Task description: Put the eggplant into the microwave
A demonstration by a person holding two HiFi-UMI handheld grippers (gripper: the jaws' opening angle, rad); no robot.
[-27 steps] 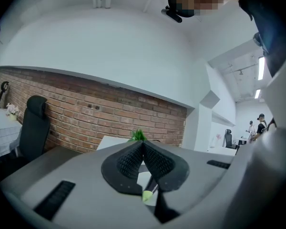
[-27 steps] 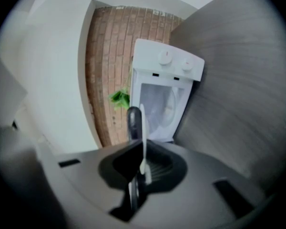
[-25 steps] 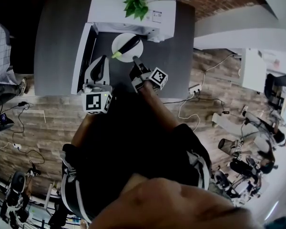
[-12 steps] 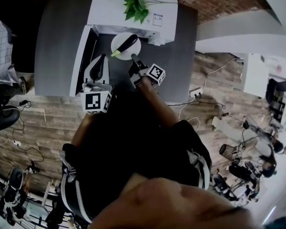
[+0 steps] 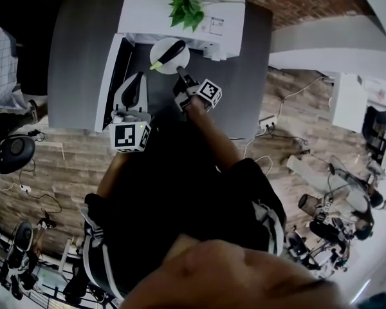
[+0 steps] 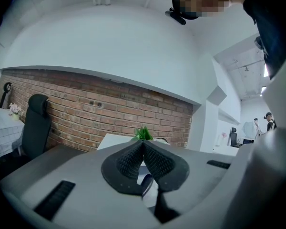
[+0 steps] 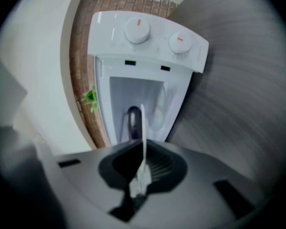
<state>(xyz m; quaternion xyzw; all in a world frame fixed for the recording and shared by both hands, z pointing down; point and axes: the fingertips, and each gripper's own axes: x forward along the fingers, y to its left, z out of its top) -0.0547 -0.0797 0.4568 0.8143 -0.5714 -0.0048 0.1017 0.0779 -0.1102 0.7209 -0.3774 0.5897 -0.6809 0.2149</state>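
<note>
My right gripper (image 5: 179,76) pinches the rim of the plate (image 5: 162,47), eggplant (image 5: 172,52) aboard, just before the open microwave (image 5: 174,11), not yet inside; my left gripper (image 5: 134,86) is closed on nothing.

In the upper middle of the head view, the table (image 5: 77,56) bears the microwave (image 5: 180,18) at its far side, with the plant (image 5: 185,4) on top of it and its door (image 5: 106,89) swung out to the left. Just below the microwave's open front is the plate (image 5: 162,47), with the eggplant (image 5: 172,53) lying on it and its lower rim between the jaws of the right gripper (image 5: 180,76). The left gripper (image 5: 139,78) is to the plate's lower left, just right of the door.
</note>
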